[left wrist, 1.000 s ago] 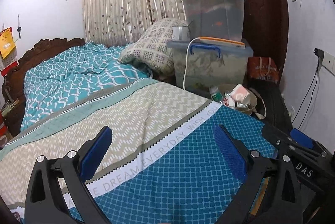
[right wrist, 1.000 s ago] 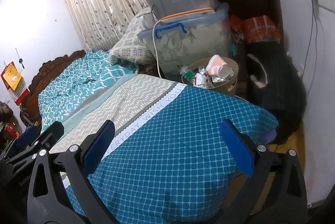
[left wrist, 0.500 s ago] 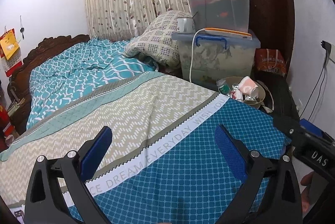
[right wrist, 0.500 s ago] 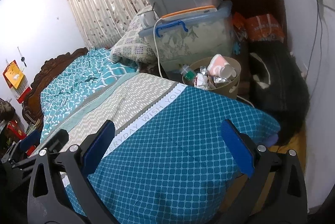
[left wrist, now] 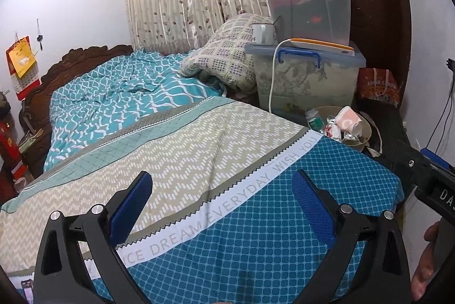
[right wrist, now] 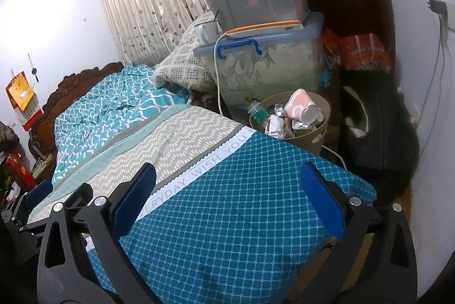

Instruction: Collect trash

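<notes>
The left gripper (left wrist: 221, 190) and the right gripper (right wrist: 227, 184), each a black two-finger claw with blue pads, hung with fingers spread wide and empty above the blue-checked, zigzag-striped bedspread (right wrist: 233, 218). Beyond the bedspread's far edge stood the round tan plastic trash bin (right wrist: 318, 130), heaped with a pink paper cup (right wrist: 298, 102), a clear plastic bottle (right wrist: 257, 110) and crumpled wrappers (right wrist: 274, 123), just before stacked clear plastic storage boxes (right wrist: 270, 68).
</notes>
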{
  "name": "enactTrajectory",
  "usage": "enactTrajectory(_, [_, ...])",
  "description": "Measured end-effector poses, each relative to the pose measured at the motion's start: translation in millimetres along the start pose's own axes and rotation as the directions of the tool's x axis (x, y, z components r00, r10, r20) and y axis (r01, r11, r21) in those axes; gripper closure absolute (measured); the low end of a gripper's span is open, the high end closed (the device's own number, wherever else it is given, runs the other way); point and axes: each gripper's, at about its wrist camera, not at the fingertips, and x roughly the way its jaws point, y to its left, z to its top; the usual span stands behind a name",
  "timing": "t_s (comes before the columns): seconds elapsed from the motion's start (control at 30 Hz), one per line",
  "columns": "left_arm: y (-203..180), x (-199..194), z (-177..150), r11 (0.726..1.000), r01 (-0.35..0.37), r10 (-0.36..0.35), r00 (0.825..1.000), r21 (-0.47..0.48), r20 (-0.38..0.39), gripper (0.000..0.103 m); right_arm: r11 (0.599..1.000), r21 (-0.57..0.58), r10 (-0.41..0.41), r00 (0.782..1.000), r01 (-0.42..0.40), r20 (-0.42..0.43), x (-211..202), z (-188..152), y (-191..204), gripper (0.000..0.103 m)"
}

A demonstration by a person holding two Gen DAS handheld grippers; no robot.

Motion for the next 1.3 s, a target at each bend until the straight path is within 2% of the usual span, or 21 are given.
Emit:
enactTrajectory(1.07, [-7.5, -6.3, 3.1, 1.0, -0.009, 0.009, 1.0, 0.018, 0.01, 0.009, 0.999, 0.002, 0.04, 0.999, -0.04, -0.011, -3.2, -2.1, 2.9, 0.003])
enactTrajectory(1.3, [-6.2, -9.3, 6.1, 1.0, 0.009, -0.009, 1.0, 0.012, 0.014, 0.009, 0.999, -0.005, 0.042, 0.999, -0.042, -0.003, -5.7, -0.2, 6.1, 0.003])
